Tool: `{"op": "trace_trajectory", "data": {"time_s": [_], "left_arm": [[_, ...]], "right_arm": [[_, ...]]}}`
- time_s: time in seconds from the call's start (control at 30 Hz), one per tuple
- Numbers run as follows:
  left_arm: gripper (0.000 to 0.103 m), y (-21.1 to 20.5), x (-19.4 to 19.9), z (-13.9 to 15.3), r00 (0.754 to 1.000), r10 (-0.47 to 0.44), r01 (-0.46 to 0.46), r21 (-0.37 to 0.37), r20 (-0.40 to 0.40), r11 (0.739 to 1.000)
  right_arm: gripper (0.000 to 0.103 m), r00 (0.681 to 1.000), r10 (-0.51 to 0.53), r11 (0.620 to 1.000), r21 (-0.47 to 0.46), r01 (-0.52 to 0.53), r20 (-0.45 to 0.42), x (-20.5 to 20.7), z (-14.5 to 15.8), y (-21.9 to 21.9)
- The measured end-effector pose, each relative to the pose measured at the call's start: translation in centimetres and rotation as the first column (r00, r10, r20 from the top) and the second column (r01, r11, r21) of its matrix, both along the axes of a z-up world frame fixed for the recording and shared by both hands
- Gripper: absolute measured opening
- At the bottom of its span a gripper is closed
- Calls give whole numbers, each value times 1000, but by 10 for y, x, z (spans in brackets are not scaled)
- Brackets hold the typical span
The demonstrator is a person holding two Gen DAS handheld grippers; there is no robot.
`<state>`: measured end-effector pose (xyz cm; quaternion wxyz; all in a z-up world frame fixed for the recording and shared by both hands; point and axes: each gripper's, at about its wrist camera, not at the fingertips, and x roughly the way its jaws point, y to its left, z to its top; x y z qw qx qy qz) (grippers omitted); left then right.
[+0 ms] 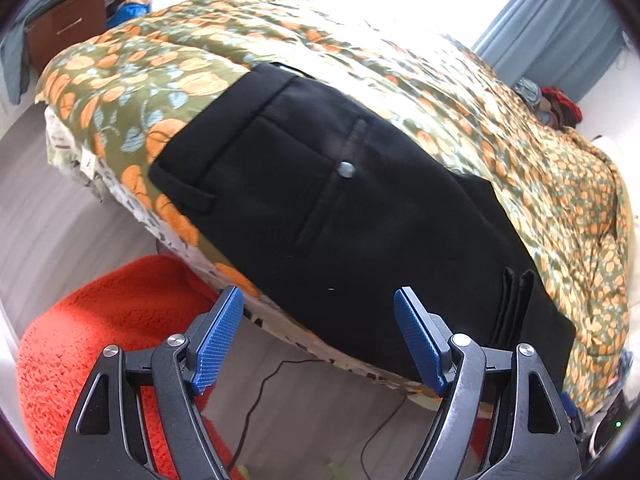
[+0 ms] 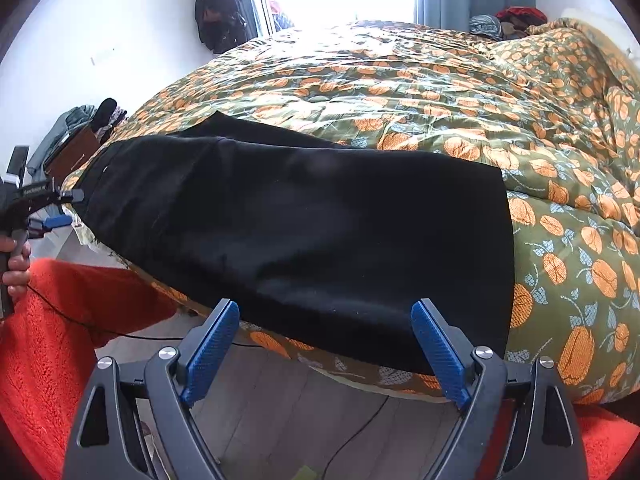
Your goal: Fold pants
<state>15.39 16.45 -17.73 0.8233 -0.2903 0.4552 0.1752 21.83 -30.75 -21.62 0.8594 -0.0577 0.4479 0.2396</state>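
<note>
Black pants (image 1: 340, 208) lie folded flat on the floral bedspread near the bed's front edge, back pocket with a silver button (image 1: 346, 169) facing up, waistband at the left. Stacked folded edges (image 1: 516, 304) show at their right end. My left gripper (image 1: 318, 336) is open and empty, just in front of the pants over the bed edge. In the right wrist view the pants (image 2: 304, 232) form a wide black rectangle. My right gripper (image 2: 324, 344) is open and empty at their near edge. The left gripper (image 2: 44, 208) shows at the far left, held by a hand.
The bed carries an olive quilt with orange flowers (image 2: 460, 92). An orange fuzzy rug (image 1: 116, 320) and a black cable (image 1: 260, 396) lie on the grey floor. A brown drawer unit with clothes (image 1: 60, 28) stands beyond the bed corner. Blue curtains (image 1: 560, 24) hang by the window.
</note>
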Motion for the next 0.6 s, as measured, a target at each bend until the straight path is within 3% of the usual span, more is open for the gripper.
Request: {"op": "trace_trajectory", "data": {"time_s": [0.1,0.17,0.27,0.37,0.5,0.6], "left_arm": [[79,21,-1,3,999,33,-32,-57,25,998],[79,47,-5,13,991,99,-85,-145,95,986],[80,93,-24,30,941,245,-168,-308,232,937],[80,125,-37,38,898,334,-219,-367,287,904],[80,132,-34,28,909,318,-212,-358,269,909],[73,129,-32,6,912,341,-234,-393,229,889]], "right_arm": [[88,1000,-14,1000,13,14,-7,2,0,-2],[88,1000,-19,1000,25,19,-4,2,3,-4],[88,1000,-24,999,34,24,-6,2,3,-6],[88,999,-32,999,42,33,-17,4,1,-8],[88,999,-38,999,33,39,-24,6,-1,-6],[88,999,-33,999,32,34,-26,6,0,-2]]}}
